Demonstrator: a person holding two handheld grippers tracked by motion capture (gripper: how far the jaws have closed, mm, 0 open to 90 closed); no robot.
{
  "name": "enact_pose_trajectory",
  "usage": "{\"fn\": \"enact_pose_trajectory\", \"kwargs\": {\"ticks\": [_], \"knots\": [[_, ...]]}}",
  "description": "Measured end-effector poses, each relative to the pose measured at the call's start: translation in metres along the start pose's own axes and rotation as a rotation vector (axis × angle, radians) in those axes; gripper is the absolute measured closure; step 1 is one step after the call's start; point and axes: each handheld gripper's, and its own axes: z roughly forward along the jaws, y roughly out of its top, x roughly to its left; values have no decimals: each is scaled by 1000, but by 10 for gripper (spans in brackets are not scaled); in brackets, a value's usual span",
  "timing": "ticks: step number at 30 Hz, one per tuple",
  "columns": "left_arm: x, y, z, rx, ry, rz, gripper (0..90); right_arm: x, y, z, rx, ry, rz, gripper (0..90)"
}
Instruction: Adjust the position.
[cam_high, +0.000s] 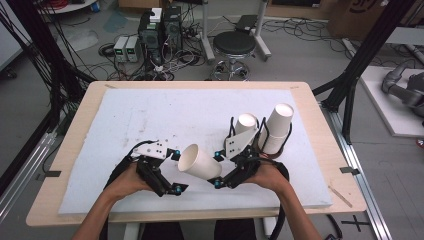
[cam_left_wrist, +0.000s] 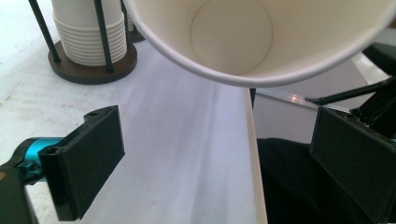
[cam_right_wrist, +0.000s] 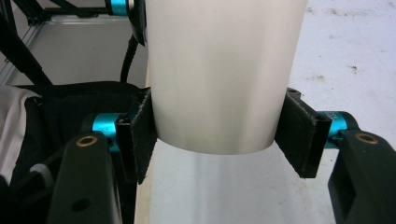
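A grey floor strewn with cables and computer boxes lies behind my pale wooden bench (cam_high: 75, 150), which carries a white foam sheet (cam_high: 165, 115). At lower centre of the high view my right tongs (cam_high: 220, 170) grip a single white paper cup (cam_high: 199, 162) by its base end, the cup lying sideways above the sheet with its open mouth turned left. My left tongs (cam_high: 175, 172) stand open just beside that mouth, touching nothing. At centre right, two stacks of white paper cups (cam_high: 277, 127) lean in a black wire holder on a round dark base (cam_high: 270, 147).
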Motion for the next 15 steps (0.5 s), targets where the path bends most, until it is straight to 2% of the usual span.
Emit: {"fn": "enact_pose_trajectory", "kwargs": {"ticks": [6, 15], "knots": [[0, -4, -3, -45, 1, -15, 29, 0, -7, 2, -67, 8, 18, 360], [-3, -4, -2, -82, -1, -8, 29, 1, -12, 7, -115, 19, 21, 360]]}}
